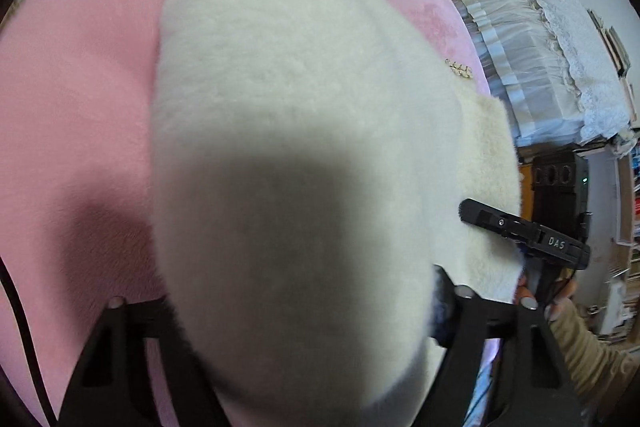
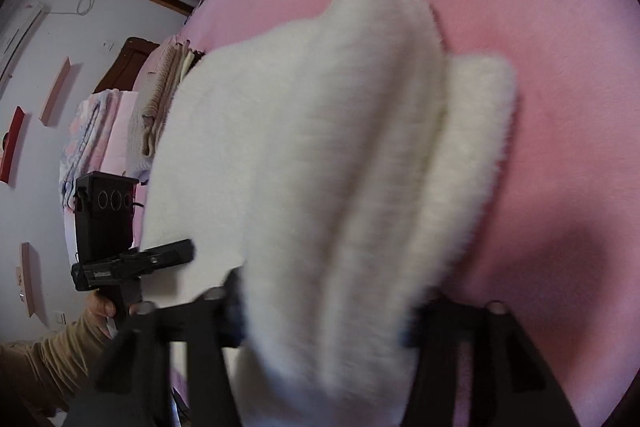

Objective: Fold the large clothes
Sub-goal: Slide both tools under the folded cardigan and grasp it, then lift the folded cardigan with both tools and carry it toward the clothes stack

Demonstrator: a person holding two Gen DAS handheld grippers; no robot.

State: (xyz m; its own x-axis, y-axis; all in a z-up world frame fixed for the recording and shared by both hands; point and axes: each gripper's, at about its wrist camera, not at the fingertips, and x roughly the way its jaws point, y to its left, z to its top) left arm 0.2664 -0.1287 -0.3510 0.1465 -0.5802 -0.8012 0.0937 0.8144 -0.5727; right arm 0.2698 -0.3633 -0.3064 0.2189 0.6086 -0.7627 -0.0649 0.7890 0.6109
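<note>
Both the left tongs [image 1: 296,311] and the right tongs [image 2: 320,311] grip the near edge of the fluffy white fleece garment [image 1: 304,115], lifting it off the pink bed sheet [image 1: 72,99], probably to carry that edge over for a fold.

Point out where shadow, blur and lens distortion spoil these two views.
Left wrist view: a dark shadow covers the near part of the fluffy white garment and spills onto the pink bed cover; fisheye bends the edges. Right wrist view: the garment is smeared by blur, with shadow on the cover at lower right.
</note>
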